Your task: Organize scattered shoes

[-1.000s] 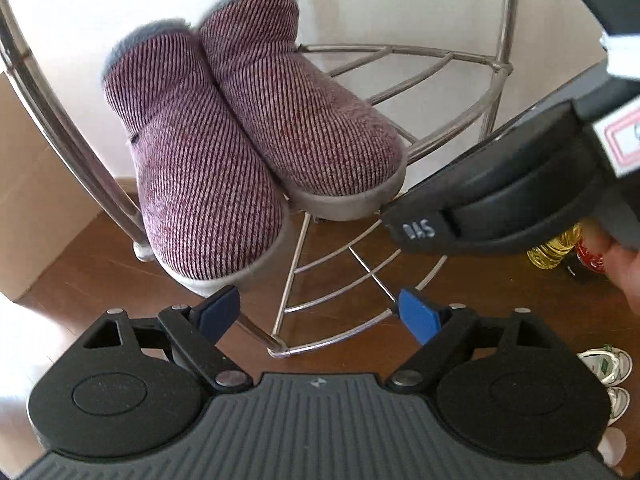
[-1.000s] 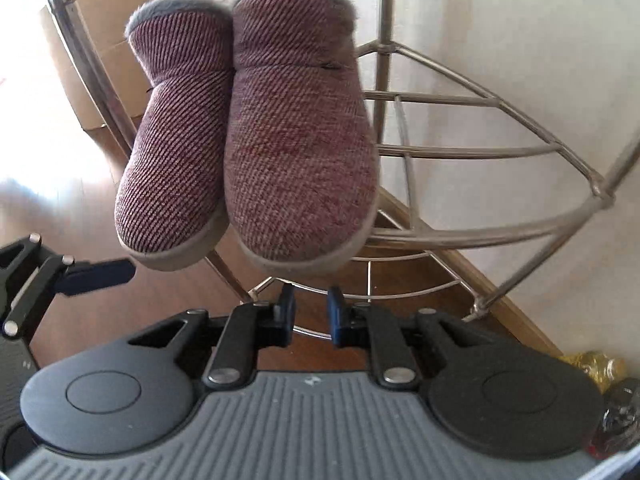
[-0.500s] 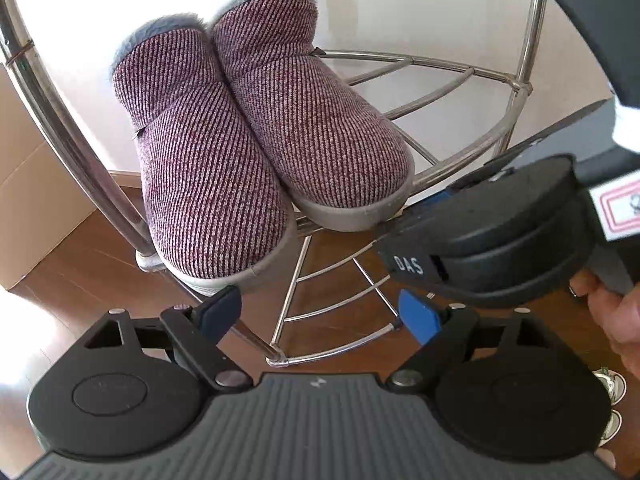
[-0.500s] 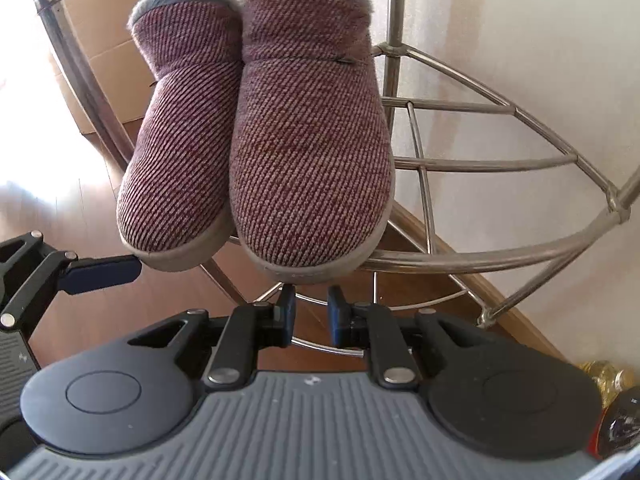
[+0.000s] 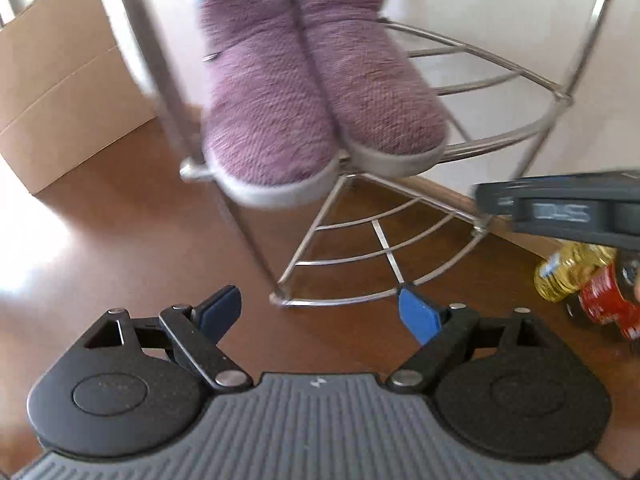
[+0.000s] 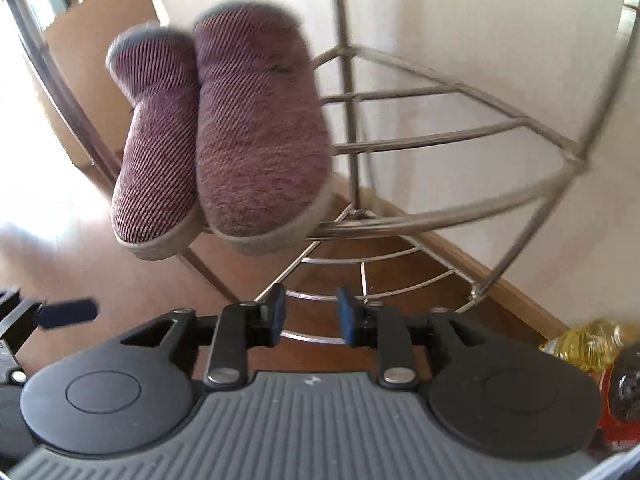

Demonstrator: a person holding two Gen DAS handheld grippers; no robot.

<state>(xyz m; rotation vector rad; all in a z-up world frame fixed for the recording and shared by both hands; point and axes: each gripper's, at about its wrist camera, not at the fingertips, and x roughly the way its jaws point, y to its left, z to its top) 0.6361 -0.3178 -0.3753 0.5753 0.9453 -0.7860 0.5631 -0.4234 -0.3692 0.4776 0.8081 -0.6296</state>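
Two empty grippers: left gripper (image 5: 320,314) jaws wide, right gripper (image 6: 310,314) jaws opening.

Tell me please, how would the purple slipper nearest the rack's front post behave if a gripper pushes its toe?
The slipper looks knitted and plush, so its upper would probably dent softly. Its grey sole overhangs the metal rack's front rail, so a push may tip or slide it. It leans against its twin, which would likely shift too.

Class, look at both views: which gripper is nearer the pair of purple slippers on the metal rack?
Right, narrowly. The right gripper, opening and empty, sits just below the slippers. The left gripper, wide open, hangs lower and further back.
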